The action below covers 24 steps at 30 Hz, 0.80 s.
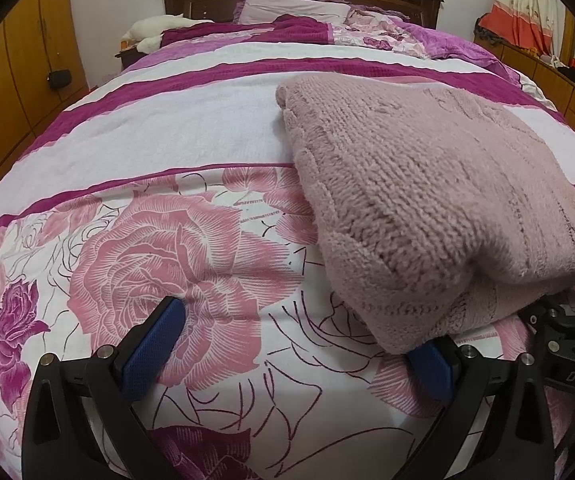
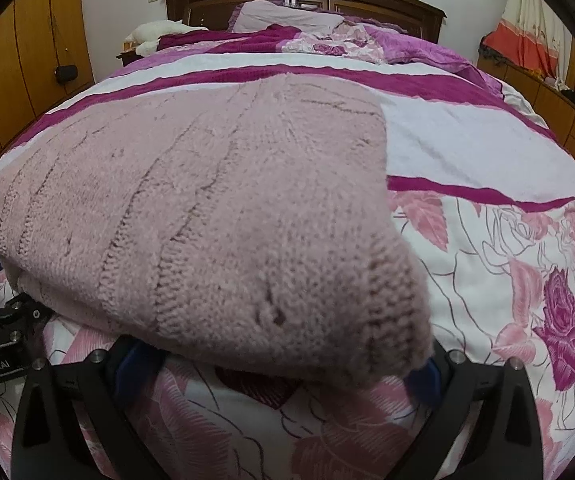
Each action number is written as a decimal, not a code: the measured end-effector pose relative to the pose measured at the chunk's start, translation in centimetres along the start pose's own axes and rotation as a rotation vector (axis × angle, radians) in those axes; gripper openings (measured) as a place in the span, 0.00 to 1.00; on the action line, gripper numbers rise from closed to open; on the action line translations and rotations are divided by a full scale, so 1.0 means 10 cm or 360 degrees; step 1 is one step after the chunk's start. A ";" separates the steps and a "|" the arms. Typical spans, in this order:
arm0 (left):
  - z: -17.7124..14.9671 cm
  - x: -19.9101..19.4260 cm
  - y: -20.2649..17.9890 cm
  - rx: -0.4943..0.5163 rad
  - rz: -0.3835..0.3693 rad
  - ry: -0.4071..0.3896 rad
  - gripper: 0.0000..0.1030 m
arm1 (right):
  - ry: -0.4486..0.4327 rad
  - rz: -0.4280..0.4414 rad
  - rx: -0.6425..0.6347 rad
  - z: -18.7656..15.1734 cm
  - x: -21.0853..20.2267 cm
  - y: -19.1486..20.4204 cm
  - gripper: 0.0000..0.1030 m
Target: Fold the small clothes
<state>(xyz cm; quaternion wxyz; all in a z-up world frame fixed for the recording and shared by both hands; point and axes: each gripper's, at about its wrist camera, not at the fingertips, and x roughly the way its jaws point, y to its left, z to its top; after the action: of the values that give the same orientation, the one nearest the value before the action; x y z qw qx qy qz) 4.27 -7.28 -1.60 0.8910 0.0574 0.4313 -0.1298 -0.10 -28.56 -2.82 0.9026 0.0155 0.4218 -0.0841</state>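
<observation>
Knitwear, one pink knitted sweater [image 1: 427,208], lies in a thick folded bundle on the floral bedspread [image 1: 167,240], towards the foot of the bed and well clear of the pillows [image 1: 295,6]. Left gripper [image 1: 299,344] sits low at the bundle's near left corner with jaws spread wide; the left blue pad [image 1: 155,344] rests on bare bedspread, while the right pad is tucked under the sweater's edge. Right gripper [image 2: 279,376] stands at the near right corner, jaws also wide, with the knit draped over both pads and nothing clamped that can be seen. The step in hand appears to be taking up the near edge for another fold. Recommended procedure: slide each lower finger fully beneath all layers, close on the whole thickness, lift both corners level, and carry them together so that the bulky knit does not slump or skew.
</observation>
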 end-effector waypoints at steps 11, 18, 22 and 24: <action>0.02 0.03 -0.01 -0.0005 -0.0004 0.0008 0.84 | -0.0006 -0.0008 -0.0005 -0.01 0.00 -0.01 1.00; 0.01 0.03 -0.02 -0.0004 -0.0001 0.0006 0.84 | -0.0004 -0.0014 -0.0005 -0.02 -0.01 0.02 1.00; 0.01 0.03 -0.02 -0.0002 0.0001 0.0005 0.84 | -0.0005 -0.0017 -0.0006 -0.02 0.00 0.03 1.00; 0.01 0.03 -0.02 -0.0004 -0.0001 0.0004 0.84 | -0.0004 -0.0016 -0.0005 -0.02 0.00 0.03 1.00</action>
<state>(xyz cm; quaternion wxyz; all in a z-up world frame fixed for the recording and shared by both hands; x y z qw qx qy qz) 4.47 -7.53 -1.78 0.8904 0.0563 0.4327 -0.1296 -0.19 -28.27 -2.91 0.9028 0.0116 0.4208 -0.0880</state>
